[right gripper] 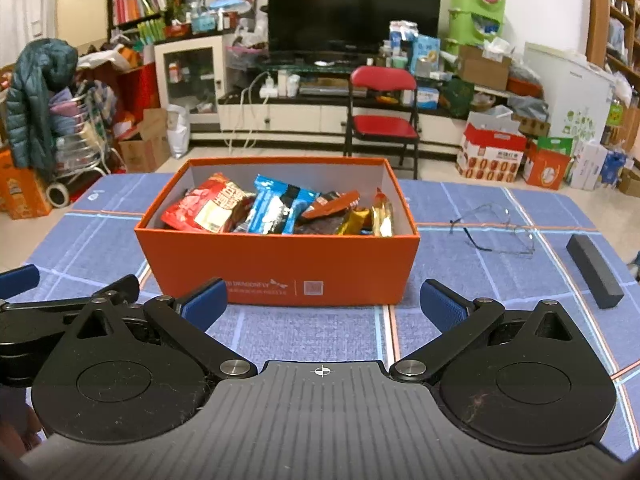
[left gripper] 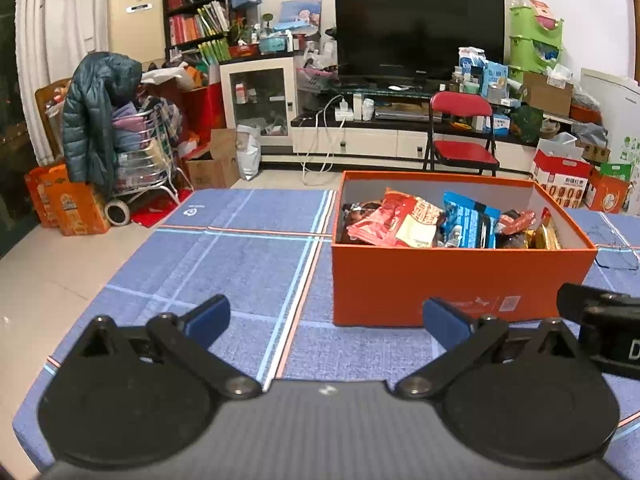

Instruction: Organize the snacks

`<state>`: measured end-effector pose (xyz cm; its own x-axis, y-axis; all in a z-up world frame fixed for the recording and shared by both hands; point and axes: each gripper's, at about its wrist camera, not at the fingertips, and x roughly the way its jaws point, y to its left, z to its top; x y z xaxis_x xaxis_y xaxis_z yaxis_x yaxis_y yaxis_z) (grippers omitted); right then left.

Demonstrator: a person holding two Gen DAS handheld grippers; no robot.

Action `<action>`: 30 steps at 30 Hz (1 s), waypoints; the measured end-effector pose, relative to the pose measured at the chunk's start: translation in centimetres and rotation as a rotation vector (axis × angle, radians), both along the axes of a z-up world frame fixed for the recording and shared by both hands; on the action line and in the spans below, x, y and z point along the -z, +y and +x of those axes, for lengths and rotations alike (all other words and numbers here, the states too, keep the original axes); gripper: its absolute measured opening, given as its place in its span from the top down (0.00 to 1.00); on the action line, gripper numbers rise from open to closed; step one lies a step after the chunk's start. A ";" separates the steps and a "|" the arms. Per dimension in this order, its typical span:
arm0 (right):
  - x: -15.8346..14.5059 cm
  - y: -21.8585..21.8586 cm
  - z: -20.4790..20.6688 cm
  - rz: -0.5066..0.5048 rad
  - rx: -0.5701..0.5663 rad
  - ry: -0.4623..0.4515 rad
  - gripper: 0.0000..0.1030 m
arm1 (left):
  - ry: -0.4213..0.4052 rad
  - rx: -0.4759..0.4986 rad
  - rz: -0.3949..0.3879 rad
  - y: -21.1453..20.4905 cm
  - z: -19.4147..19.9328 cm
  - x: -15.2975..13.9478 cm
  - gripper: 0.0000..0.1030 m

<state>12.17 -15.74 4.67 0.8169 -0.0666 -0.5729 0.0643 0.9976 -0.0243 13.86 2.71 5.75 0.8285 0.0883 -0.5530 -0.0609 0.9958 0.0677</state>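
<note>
An orange box (left gripper: 440,276) stands on the blue checked tablecloth (left gripper: 248,256) and holds several snack packets: a red one (left gripper: 396,220), a blue one (left gripper: 468,224) and gold ones (right gripper: 380,216). The box shows in the right wrist view (right gripper: 280,264) too, straight ahead. My left gripper (left gripper: 326,318) is open and empty, low over the cloth, with the box ahead to its right. My right gripper (right gripper: 324,304) is open and empty just in front of the box. The left gripper's body shows at the left edge of the right wrist view (right gripper: 60,312).
A pair of clear glasses (right gripper: 496,232) and a dark rectangular block (right gripper: 594,272) lie on the cloth right of the box. Beyond the table stand a red folding chair (right gripper: 384,116), a TV cabinet and cluttered cartons.
</note>
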 end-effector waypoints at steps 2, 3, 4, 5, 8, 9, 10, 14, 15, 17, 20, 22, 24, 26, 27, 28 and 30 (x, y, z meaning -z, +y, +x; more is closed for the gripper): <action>0.3 -0.1 0.1 -0.006 0.002 0.006 0.07 | 0.010 0.006 -0.006 -0.1 0.2 0.2 0.01; 0.4 -0.1 0.1 -0.009 0.005 0.008 0.07 | 0.016 0.007 -0.013 -0.2 0.2 0.3 0.01; 0.4 -0.2 0.1 -0.011 0.009 0.008 0.07 | 0.022 0.007 -0.022 -0.2 0.3 0.4 0.01; 0.4 -0.2 0.0 -0.013 0.011 0.005 0.08 | 0.027 0.006 -0.034 -0.2 0.3 0.4 0.01; 0.2 -0.4 -0.2 -0.004 0.013 0.000 0.08 | 0.021 0.006 -0.054 -0.1 0.1 0.3 0.01; 0.1 -0.4 -0.3 -0.004 0.012 -0.005 0.08 | 0.018 0.005 -0.053 -0.2 0.0 0.3 0.01; 0.1 -0.4 -0.3 -0.003 0.012 -0.007 0.08 | 0.017 0.003 -0.049 -0.2 -0.1 0.2 0.01; 0.2 -0.3 -0.2 -0.002 0.010 -0.004 0.08 | 0.025 -0.010 -0.032 -0.2 -0.1 0.3 0.01; 0.3 -0.3 -0.1 -0.003 0.009 -0.003 0.08 | 0.029 -0.012 -0.028 -0.2 0.0 0.3 0.01; 0.4 -0.2 0.0 -0.002 0.009 0.000 0.08 | 0.035 -0.014 -0.022 -0.3 0.1 0.3 0.02; 0.4 -0.1 0.0 -0.003 0.009 -0.003 0.08 | 0.038 -0.017 -0.021 -0.1 0.2 0.2 0.02; 0.4 0.0 0.2 -0.001 0.008 -0.004 0.08 | 0.038 -0.020 -0.019 0.0 0.2 0.2 0.02; 0.5 0.0 0.2 0.000 0.008 -0.005 0.08 | 0.037 -0.020 -0.019 0.1 0.2 0.1 0.02; 0.5 0.0 0.2 0.003 0.007 -0.006 0.08 | 0.039 -0.017 -0.028 0.2 0.2 0.1 0.02; 0.5 -0.1 0.2 0.007 0.007 -0.007 0.08 | 0.041 -0.016 -0.036 0.3 0.3 0.1 0.02; 0.4 -0.1 0.2 0.010 0.006 -0.007 0.08 | 0.042 -0.016 -0.042 0.4 0.3 0.1 0.01; 0.5 -0.1 0.2 0.009 0.006 -0.007 0.08 | 0.044 -0.017 -0.040 0.3 0.2 0.1 0.01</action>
